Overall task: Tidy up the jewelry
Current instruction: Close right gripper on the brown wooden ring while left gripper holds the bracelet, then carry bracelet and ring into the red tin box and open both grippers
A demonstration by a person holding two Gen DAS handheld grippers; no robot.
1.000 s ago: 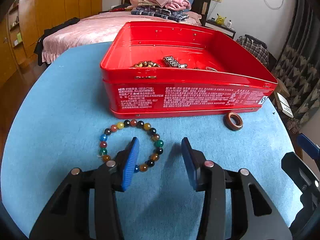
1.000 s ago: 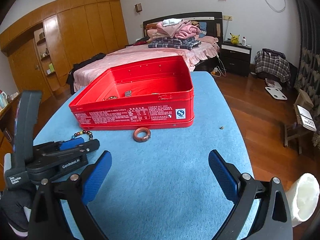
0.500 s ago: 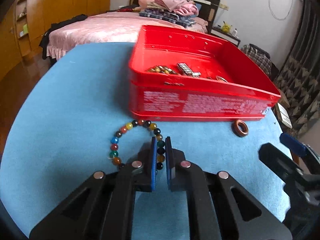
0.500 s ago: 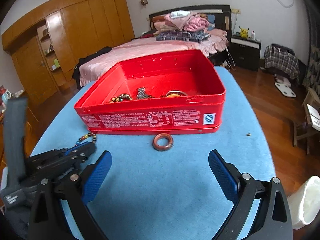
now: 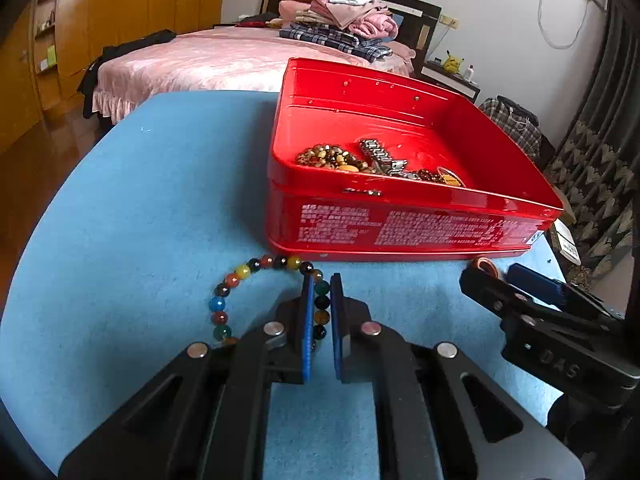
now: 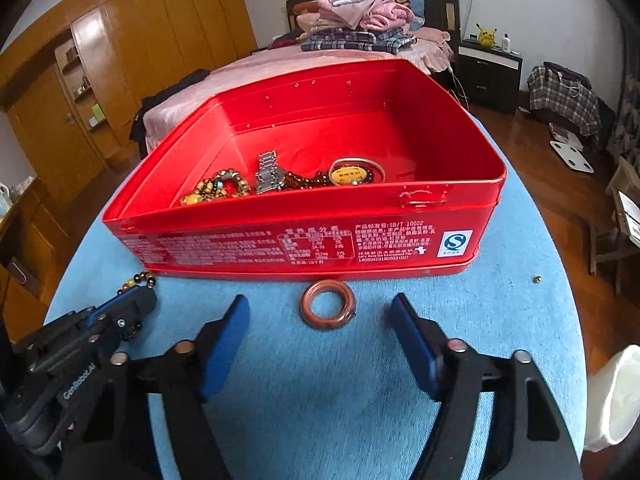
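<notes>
Bead bracelet [image 5: 256, 292]: lies on the blue bench [image 5: 140, 216] before the red tin [image 5: 400, 224]; its near arc is hidden behind the fingers.
Left hand-held gripper [image 5: 321, 304]: pressed together, pinching the bracelet's right side.
Brown ring [image 6: 328, 306]: flat on the bench, just before the tin.
Right hand-held gripper [image 6: 320, 320]: spread, jaws just closing, flanking the ring without touching.
Tin contents: tangled beads and a metal band, partly cut off by the front wall.

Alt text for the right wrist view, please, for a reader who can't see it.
The right gripper, its fingers closing, reaches toward a brown ring lying on a blue tablecloth in front of an open red tin holding jewelry. At lower left, the left gripper is shut on a bead bracelet.
</notes>
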